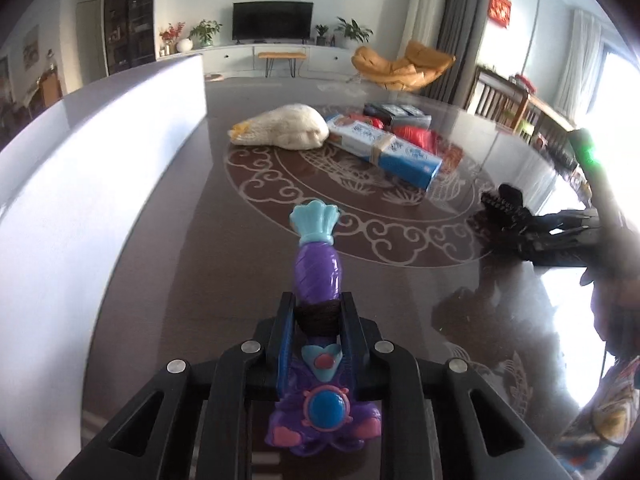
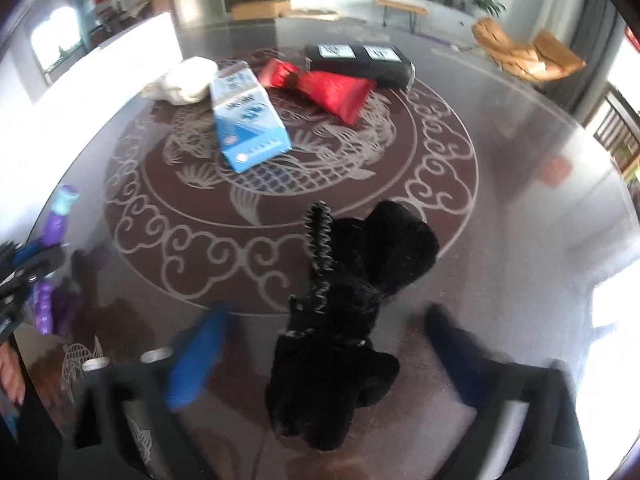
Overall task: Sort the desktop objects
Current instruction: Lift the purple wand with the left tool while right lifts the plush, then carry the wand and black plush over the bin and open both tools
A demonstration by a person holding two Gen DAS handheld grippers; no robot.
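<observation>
Nearest us, our left gripper (image 1: 318, 312) pinches the purple plastic mermaid-tail toy (image 1: 318, 268) at its waist, tail pointing to twelve o'clock, ready to carry. Our right gripper (image 2: 320, 344) straddles the black fuzzy cloth (image 2: 352, 300), jaws seemingly not yet gripping. Beyond, at twelve o'clock, the blue-and-white carton (image 2: 248, 128) awaits sorting.
</observation>
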